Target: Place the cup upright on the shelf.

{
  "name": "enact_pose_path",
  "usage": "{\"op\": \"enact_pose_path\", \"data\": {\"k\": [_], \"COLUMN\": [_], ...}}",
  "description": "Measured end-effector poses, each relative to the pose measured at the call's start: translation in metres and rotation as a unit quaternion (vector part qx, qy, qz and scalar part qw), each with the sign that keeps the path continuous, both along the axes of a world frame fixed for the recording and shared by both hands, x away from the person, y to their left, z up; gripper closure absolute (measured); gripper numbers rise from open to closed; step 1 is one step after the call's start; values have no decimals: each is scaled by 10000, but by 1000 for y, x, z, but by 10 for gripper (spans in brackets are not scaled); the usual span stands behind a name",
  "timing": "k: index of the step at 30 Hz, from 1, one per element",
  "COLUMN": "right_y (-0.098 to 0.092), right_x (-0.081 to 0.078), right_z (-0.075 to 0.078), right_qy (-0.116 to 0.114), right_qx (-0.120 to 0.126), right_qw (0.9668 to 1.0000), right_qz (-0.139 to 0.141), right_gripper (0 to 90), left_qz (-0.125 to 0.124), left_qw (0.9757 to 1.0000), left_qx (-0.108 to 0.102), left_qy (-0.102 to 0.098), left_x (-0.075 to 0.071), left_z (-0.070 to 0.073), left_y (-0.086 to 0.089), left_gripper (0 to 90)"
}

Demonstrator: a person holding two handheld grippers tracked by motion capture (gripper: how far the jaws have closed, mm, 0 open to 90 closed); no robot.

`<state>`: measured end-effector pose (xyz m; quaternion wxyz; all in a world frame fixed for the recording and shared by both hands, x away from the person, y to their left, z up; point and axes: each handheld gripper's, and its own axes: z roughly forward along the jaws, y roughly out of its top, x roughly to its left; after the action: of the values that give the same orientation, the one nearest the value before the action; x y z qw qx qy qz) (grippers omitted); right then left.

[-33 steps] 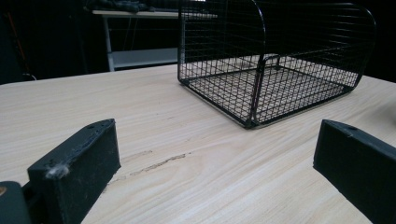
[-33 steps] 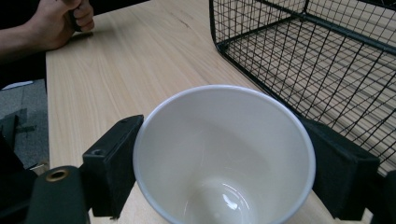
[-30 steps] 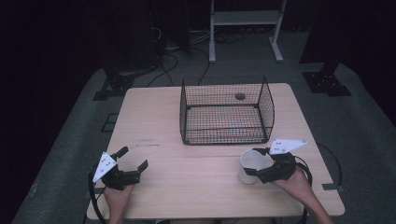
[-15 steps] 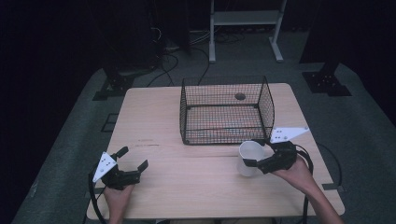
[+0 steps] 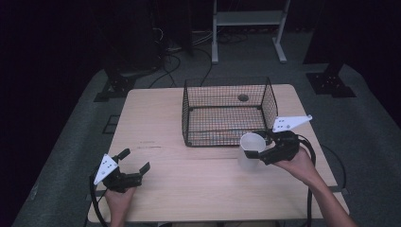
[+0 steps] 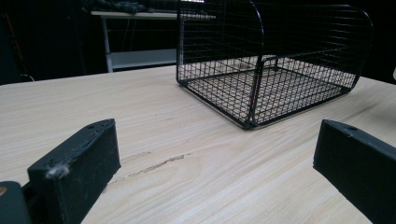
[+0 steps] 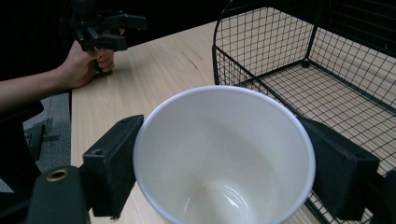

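Note:
A white cup [image 5: 250, 149] [image 7: 224, 154] hangs upright above the table, just in front of the wire basket's near right corner. My right gripper [image 5: 259, 146] [image 7: 224, 163] is shut on it, one jaw pressed to each side of its rim. The cup is empty inside. The black wire basket [image 5: 227, 113] [image 6: 271, 70] [image 7: 327, 70] stands at the table's middle back with nothing in it. My left gripper [image 5: 134, 163] [image 6: 215, 168] rests open at the table's front left, with only bare wood between its jaws; it also appears far off in the right gripper view [image 7: 112, 28].
The light wooden table [image 5: 189, 175] has free room between the two hands and left of the basket. A round hole [image 5: 243, 98] marks the tabletop behind the basket. Past the far edge stand a white frame [image 5: 246, 28] and black stands.
My right gripper has lifted the cup off the table and carried it up and toward the basket's near right corner. The left gripper has stayed put.

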<state>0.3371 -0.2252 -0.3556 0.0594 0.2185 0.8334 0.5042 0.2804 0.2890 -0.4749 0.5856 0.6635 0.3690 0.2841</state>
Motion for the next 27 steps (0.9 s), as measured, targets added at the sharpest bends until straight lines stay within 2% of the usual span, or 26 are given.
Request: {"op": "enact_pose_path", "data": {"k": [15,20,23,27], "right_y": [11,24,37,47], "right_x": [23,33,46,57], "right_z": [30,44,56,64], "right_qy": [-12,-69,-83,-21], "right_qx": [146,70,32,99], "right_qw": [9998,9995,9992,9988], "right_qz": [140,300,400,480], "right_gripper": [181,181,181,181], "left_qz": [0,-7,-11,-30], "left_qw": [10000,10000,10000,10000], "left_qx": [-26,-38,-47,-46], "left_qy": [-5,-10,0,-1], "left_x": [0,0,0,-1], "left_z": [0,0,0,0], "left_y": [0,1,0,0], "left_gripper": [0,0,0,0]}}
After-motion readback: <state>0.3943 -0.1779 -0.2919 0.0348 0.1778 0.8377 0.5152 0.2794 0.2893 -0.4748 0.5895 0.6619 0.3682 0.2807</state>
